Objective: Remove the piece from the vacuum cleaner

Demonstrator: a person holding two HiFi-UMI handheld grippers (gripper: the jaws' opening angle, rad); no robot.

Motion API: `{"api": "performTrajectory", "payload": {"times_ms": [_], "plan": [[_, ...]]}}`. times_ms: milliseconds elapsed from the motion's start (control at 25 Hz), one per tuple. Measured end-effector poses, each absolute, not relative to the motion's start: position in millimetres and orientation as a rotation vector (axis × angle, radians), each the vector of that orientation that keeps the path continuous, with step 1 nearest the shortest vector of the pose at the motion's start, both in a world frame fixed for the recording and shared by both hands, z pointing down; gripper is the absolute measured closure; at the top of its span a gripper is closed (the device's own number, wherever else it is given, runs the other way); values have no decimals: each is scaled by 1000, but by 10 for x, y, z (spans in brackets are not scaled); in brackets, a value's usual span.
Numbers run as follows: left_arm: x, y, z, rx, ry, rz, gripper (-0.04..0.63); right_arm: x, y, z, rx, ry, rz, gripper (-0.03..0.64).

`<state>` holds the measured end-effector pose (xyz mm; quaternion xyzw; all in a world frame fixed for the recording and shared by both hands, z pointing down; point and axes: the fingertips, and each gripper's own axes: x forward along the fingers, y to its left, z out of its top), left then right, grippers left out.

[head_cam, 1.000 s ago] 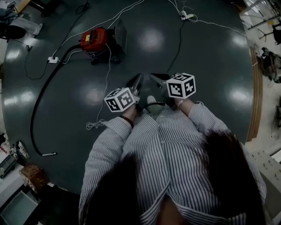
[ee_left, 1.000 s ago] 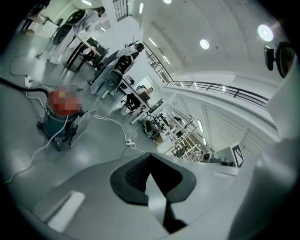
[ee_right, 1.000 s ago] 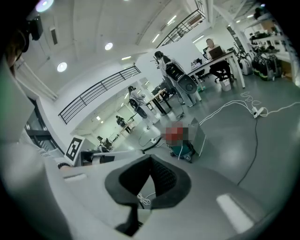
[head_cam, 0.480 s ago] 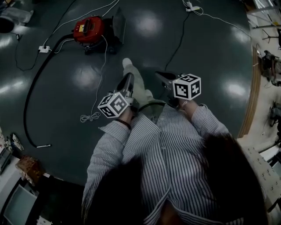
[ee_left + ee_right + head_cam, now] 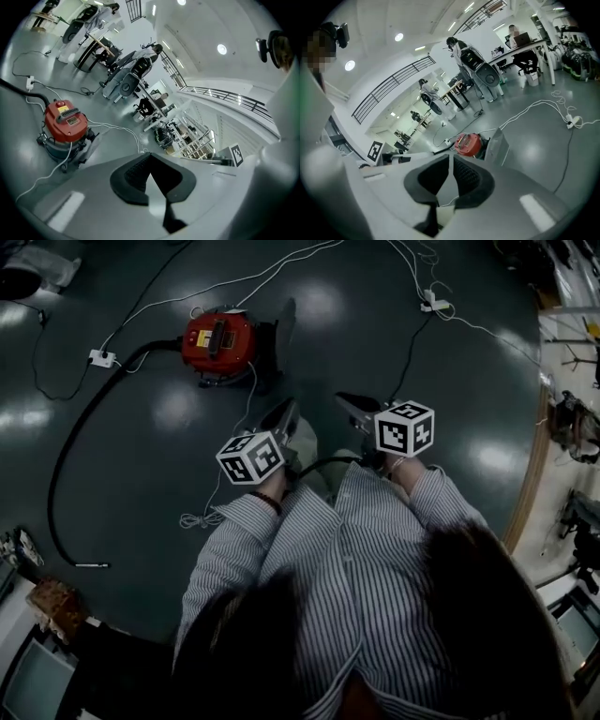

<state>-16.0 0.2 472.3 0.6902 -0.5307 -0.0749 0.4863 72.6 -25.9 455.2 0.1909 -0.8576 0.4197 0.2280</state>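
Approach stage, by all appearances; nothing of the task done yet. Holds the left gripper (image 5: pixel 287 411) and the right gripper (image 5: pixel 347 403) side by side, well short of the vacuum cleaner (image 5: pixel 218 338) and pointed toward it, no contact anywhere.

In the left gripper view, pressed together at the tips, nothing between. In the right gripper view, just beginning to part, a thin slit at the tips, likewise nothing between.

Shows the vacuum cleaner red and upright on the dark floor (image 5: pixel 450 362). Shows a black hose (image 5: pixel 70 456) curving away from one side of it. Shows a grey flat panel (image 5: pixel 281 322) standing just beside the opposite side, attached or merely close, impossible to say. Impossible also to tell from here which piece is meant to come off.

Next, probably: close the remaining gap to the vacuum cleaner, lower both grippers to it and spread the jaws wide. Then steady the body with one and pinch the removable piece with the other. Worth minding the white cable (image 5: pixel 199 517) trailing from the vacuum cleaner back toward the feet.
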Motion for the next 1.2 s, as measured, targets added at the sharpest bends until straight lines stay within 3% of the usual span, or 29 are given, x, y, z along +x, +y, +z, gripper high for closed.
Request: {"api": "performTrajectory", "payload": {"times_ms": [240,680,1200], "plan": [[-601,-579,4842,1641,-1326,-230,589,316,-865,4752,509,-2299,1181,578],[-949,-624,5819,1370,-1438,-270,589,-249,-1072,5783,275,-2104,1194,528],[-845,-535,7028,1241,-1447,-256,589,-566,-915,7497,259,-1900,1216,483]]}}
